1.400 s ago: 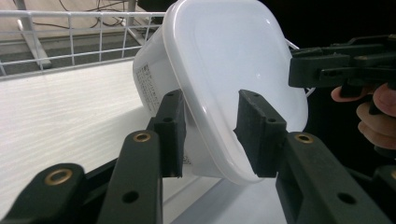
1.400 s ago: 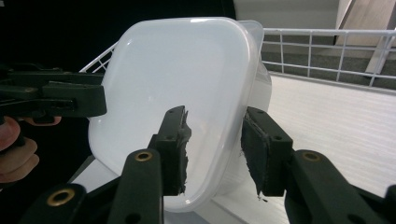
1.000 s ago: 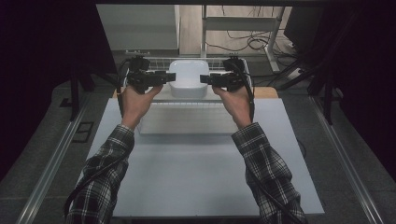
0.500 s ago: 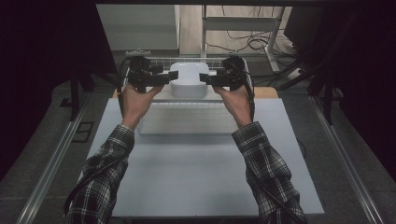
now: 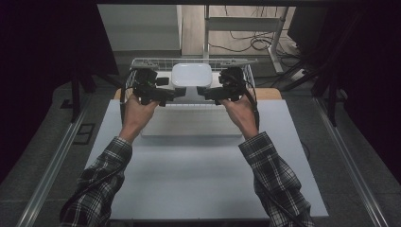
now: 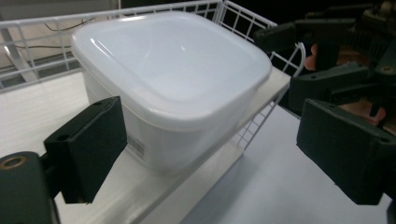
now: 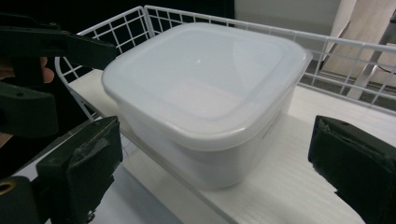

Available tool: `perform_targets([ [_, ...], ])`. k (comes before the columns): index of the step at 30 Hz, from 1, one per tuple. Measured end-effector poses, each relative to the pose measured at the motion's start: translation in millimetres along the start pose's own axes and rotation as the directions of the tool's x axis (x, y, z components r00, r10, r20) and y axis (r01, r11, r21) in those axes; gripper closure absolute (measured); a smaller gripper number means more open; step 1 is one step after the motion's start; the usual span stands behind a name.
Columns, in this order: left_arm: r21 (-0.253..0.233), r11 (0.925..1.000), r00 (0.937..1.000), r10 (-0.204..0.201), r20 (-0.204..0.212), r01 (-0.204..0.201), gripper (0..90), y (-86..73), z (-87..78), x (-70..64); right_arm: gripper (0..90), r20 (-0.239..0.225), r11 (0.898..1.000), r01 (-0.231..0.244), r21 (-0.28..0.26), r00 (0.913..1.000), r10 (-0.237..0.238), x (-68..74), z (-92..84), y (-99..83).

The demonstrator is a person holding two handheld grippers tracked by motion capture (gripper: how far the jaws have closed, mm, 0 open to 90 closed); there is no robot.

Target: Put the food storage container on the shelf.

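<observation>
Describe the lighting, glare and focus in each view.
High view: dim with black surroundings; the table is evenly lit and the white container is the brightest thing. Left gripper view: soft glare on the container lid; the near jaws are blurred. Right gripper view: a small highlight on the lid; the near jaws are soft.

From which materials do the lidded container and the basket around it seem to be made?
The lidded container looks like translucent white plastic, smooth and slightly glossy: its lid shows soft light reflections. The basket appears to be thin metal wire with a white coating, forming an open grid; whether the coating is paint or plastic cannot be told.
</observation>
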State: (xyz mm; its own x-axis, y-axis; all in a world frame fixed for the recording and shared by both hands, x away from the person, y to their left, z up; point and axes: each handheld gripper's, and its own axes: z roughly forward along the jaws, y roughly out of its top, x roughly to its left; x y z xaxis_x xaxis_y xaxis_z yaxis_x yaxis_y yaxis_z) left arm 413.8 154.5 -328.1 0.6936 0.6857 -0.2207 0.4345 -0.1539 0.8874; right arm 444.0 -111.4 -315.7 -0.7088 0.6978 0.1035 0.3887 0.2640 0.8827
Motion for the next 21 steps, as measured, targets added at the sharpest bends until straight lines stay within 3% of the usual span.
perform_targets([
  [5,0.04,0.9984,0.9992,0.04,-0.012,-0.039,6.1,-9.7,2.3,-4.6,2.3,-0.008,1.0,0.021,0.008,0.9998,-0.021,3.5,-1.1,-6.1],
  [21,0.057,0.9968,0.9984,0.056,0.008,-0.056,6.0,-34.4,-6.0,-12.9,2.7,-0.015,0.999,0.055,0.002,0.9984,-0.054,12.2,-13.6,-26.1],
])
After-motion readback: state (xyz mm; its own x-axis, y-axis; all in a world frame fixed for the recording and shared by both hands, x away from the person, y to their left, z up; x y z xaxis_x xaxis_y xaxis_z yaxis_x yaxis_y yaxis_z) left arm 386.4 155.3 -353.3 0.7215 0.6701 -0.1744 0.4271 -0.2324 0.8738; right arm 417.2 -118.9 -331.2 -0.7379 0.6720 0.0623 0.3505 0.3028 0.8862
